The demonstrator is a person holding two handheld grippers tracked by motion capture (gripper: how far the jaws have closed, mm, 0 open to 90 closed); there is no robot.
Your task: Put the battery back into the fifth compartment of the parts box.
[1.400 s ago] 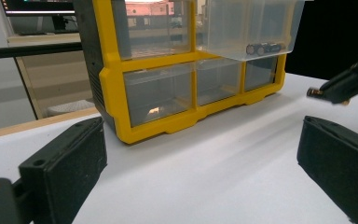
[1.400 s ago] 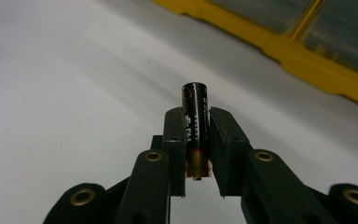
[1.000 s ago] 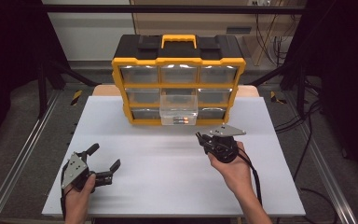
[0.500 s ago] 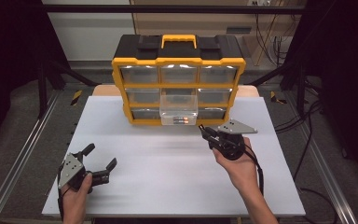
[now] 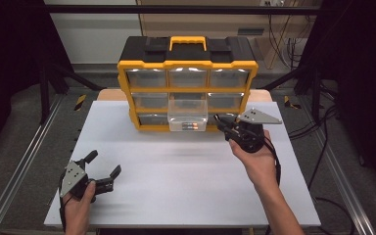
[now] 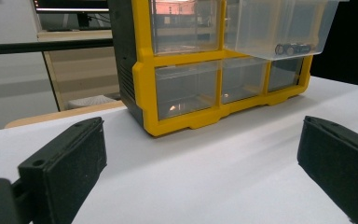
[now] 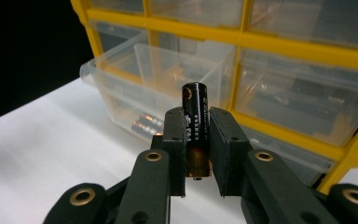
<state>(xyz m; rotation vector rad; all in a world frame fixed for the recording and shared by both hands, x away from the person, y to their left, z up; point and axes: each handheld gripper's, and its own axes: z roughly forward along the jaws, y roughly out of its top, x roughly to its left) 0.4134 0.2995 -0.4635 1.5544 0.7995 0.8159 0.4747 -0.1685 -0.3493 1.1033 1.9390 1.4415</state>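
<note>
Right gripper (image 7: 196, 140) pinches a battery (image 7: 195, 126) upright, near the pulled-out drawer (image 5: 187, 113) at the table's (image 5: 176, 196) far edge. Next, I judge: carry over drawer, release. Left gripper (image 5: 100, 169) idles, jaws spread.

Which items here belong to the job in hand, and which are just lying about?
In use:
- black cylindrical battery clamped in right gripper
- pulled-out clear plastic drawer with batteries
- yellow-and-black drawer organiser

Not in use:
- left gripper, open
- closed drawers

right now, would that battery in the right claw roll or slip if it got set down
The battery is a smooth, glossy cylinder, so it would probably roll on the flat white table. Only its middle sits between the right claw pads, so it might slip. It looks rigid.
</note>
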